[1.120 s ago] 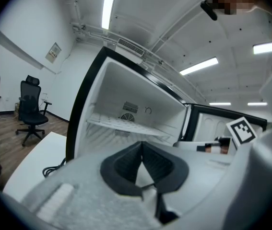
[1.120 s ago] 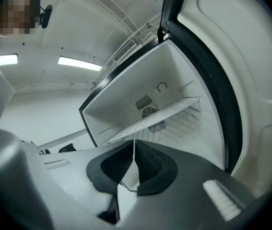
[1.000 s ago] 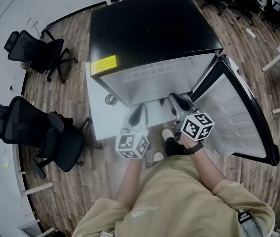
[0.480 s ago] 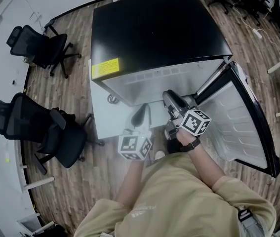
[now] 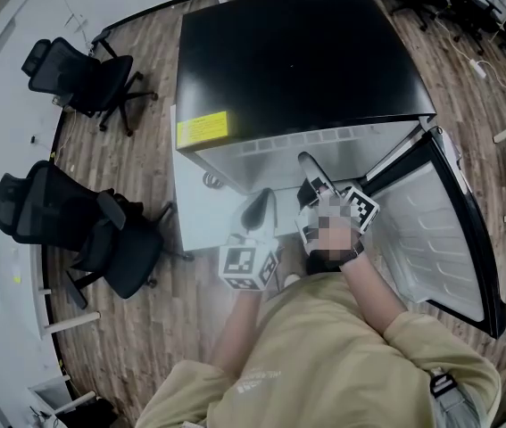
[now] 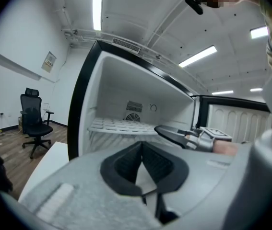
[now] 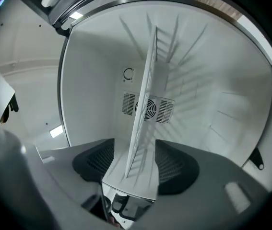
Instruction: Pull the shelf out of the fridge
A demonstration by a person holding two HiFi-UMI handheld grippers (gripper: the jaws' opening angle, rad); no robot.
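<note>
The right gripper (image 7: pixel 135 150) reaches into the open fridge (image 5: pixel 297 61). Its jaws are opening, and the near edge of the white slatted shelf (image 7: pixel 147 95) stands between them with the pads clear of it on both sides. The left gripper (image 6: pixel 142 150) has its jaws pressed together at the tips with nothing between them. It hangs in front of the fridge opening, just left of the right gripper and outside the cavity.

The shelf sits inside the fridge, running from the near edge back to the far wall. A round fan vent (image 7: pixel 165 110) shows there behind it. The fridge door (image 5: pixel 440 239) is swung wide open at the right. A white surface (image 5: pixel 201 217) lies against the fridge's left side. Further left, two black office chairs (image 5: pixel 78 69) stand on the wooden floor (image 5: pixel 141 150).
</note>
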